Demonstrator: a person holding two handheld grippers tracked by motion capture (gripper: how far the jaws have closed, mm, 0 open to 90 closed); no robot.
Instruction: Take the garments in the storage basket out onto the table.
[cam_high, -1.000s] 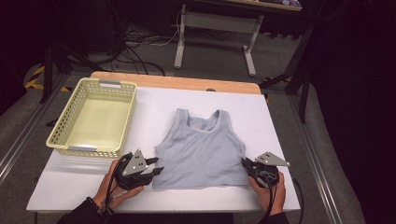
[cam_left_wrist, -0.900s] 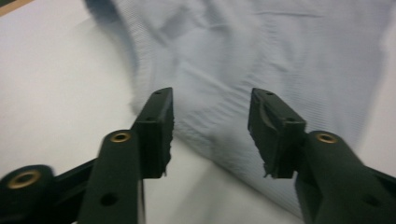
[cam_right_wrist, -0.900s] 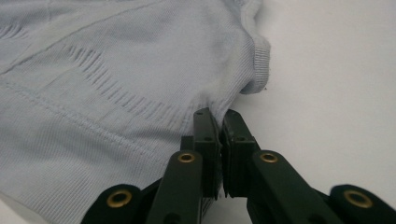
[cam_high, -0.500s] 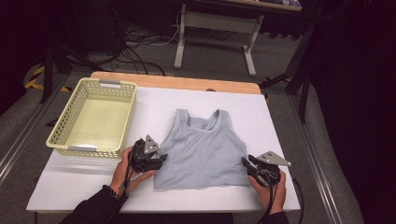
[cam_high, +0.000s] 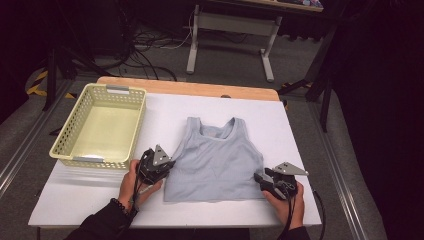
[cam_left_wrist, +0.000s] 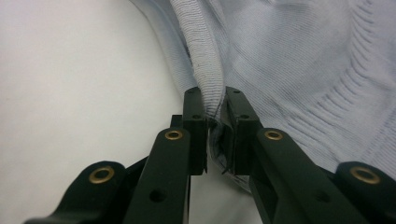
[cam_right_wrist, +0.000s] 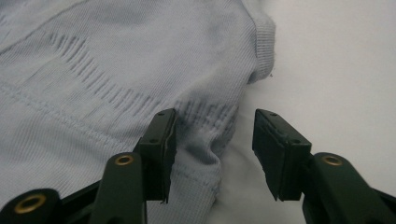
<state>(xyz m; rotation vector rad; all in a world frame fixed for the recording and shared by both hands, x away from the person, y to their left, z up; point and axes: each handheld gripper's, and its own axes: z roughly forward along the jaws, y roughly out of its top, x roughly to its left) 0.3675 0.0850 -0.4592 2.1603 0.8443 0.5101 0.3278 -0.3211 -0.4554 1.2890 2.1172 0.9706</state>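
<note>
A light blue ribbed tank top (cam_high: 215, 160) lies flat on the white table, straps toward the far side. My left gripper (cam_high: 169, 165) is at the top's left side edge. In the left gripper view its jaws (cam_left_wrist: 215, 100) have just been closing and now pinch the ribbed edge of the top (cam_left_wrist: 303, 60). My right gripper (cam_high: 258, 178) is at the top's lower right corner. Its jaws (cam_right_wrist: 215, 126) have just been opening and stand apart, with the corner of the top (cam_right_wrist: 93, 70) lying loose between them.
A pale yellow plastic basket (cam_high: 70, 131) stands at the left of the table, with nothing in it. The white table top (cam_high: 300, 130) is bare to the right of the garment. Beyond the far edge are table legs and cables on the floor.
My left gripper moved forward and right, from beside the lower left hem to the top's left side edge. The right hand stayed where it was.
</note>
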